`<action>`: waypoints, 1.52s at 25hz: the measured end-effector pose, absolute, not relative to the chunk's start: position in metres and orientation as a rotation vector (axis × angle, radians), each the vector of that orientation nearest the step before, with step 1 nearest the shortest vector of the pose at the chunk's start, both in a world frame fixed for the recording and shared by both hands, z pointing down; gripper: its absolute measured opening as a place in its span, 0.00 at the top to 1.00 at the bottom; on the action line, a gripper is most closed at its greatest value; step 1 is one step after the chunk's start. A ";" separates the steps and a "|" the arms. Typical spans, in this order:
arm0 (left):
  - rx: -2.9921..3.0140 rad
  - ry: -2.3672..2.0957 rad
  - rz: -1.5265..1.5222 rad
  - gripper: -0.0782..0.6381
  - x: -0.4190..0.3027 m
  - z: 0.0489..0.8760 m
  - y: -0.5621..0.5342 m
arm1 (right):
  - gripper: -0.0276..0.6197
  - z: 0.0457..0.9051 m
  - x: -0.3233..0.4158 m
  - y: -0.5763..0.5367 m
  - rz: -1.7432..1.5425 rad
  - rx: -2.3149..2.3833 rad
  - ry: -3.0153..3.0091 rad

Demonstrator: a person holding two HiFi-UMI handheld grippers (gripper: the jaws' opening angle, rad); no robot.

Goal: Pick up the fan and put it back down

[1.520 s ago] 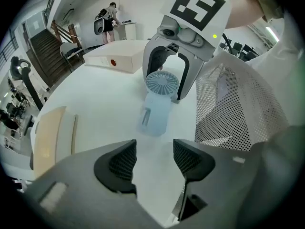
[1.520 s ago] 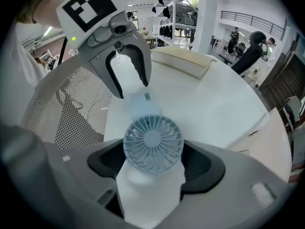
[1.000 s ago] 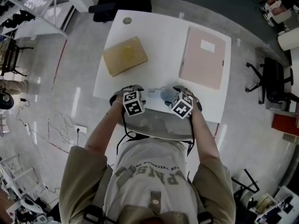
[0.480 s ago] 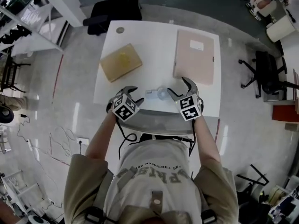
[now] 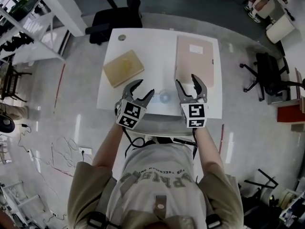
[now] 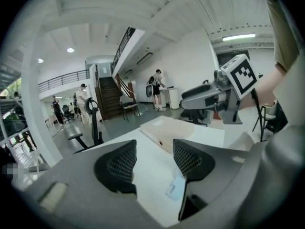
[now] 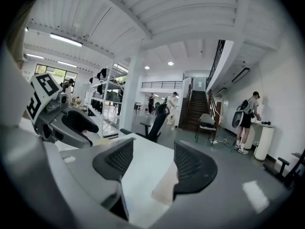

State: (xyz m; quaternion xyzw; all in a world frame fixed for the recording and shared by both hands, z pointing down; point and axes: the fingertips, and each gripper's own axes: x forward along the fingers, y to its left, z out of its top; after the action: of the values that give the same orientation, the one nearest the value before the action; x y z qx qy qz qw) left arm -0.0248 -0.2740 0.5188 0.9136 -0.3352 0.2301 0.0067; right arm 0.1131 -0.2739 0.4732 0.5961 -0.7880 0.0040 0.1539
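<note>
Left jaws: the left gripper [image 5: 147, 86] is released. Its pads stand well apart with nothing between them, and only white table top shows through the gap.
Right jaws: the right gripper [image 5: 186, 79] is also empty and apart, though its jaws have just been closing a little.
Fan: the fan [image 5: 165, 97] lies on the table [image 5: 152, 46] near the front edge, between the two grippers. Neither gripper touches it.
Gripper pose: both point away from the person, one on each side of the fan. This probably keeps a two-sided grasp within reach.
Task stage: the fan is resting free, so the set-down looks finished, or else the pick-up has not begun. I cannot tell which.
Farther out: a tan box [image 5: 123, 67] and a pink folder [image 5: 195, 61] lie farther back on the table, clear of the fan. They should not get in the way.
</note>
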 end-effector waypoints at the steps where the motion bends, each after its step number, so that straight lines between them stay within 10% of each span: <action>1: 2.855 -1.096 0.656 0.54 -0.026 0.505 -0.277 | 0.56 0.463 0.115 -0.272 -0.009 1.751 -2.266; 13: 2.779 -1.572 -0.026 0.62 -0.069 0.395 -0.282 | 0.69 0.391 0.130 -0.245 -0.132 2.087 -2.318; 23: 2.707 -1.744 -0.168 0.83 -0.095 0.381 -0.278 | 0.86 0.371 0.136 -0.232 -0.212 2.184 -2.299; 38: 2.794 -1.845 -0.242 0.88 -0.095 0.348 -0.274 | 0.95 0.349 0.108 -0.227 -0.480 2.071 -2.277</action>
State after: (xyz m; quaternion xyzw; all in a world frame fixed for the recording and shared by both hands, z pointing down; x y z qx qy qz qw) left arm -0.0953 -0.2742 0.3477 0.8274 -0.5465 -0.0717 -0.1073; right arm 0.1078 -0.2272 0.3485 0.6647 -0.7309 -0.1542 0.0132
